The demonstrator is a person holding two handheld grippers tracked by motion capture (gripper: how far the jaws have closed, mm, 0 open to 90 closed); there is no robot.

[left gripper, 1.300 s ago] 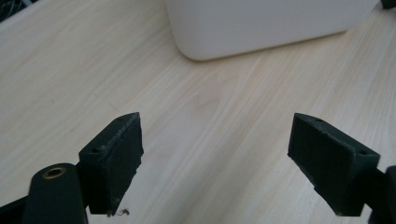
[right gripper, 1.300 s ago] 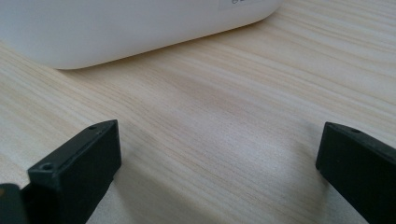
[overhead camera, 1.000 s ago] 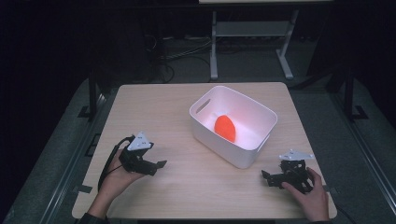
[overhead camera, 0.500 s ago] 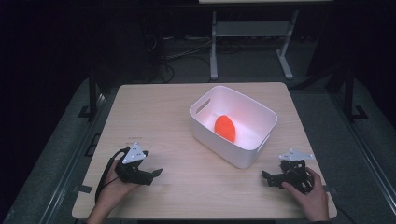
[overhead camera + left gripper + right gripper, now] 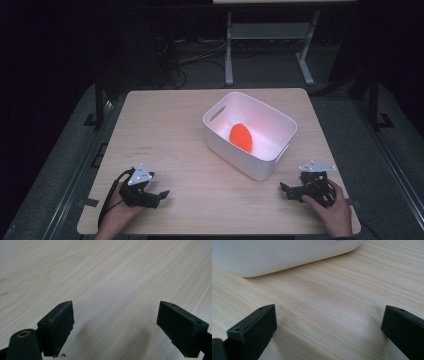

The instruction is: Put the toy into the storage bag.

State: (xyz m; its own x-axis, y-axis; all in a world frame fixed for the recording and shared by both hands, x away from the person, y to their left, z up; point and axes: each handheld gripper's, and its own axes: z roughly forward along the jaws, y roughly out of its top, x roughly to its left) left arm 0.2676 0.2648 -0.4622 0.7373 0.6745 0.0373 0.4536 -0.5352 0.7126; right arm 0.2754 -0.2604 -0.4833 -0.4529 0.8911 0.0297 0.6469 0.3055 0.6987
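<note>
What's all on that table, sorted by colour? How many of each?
White: 1, the bin
Orange: 1, the egg-shaped object inside it
Black: 2, the left gripper and the right gripper, both open
Total: 4

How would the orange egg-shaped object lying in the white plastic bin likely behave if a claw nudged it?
The orange egg-shaped object looks smooth and rounded, so it would probably roll or wobble rather than slide straight. It lies loose on the floor of the white plastic bin, whose walls would likely stop it. Its weight and stiffness cannot be judged.
</note>
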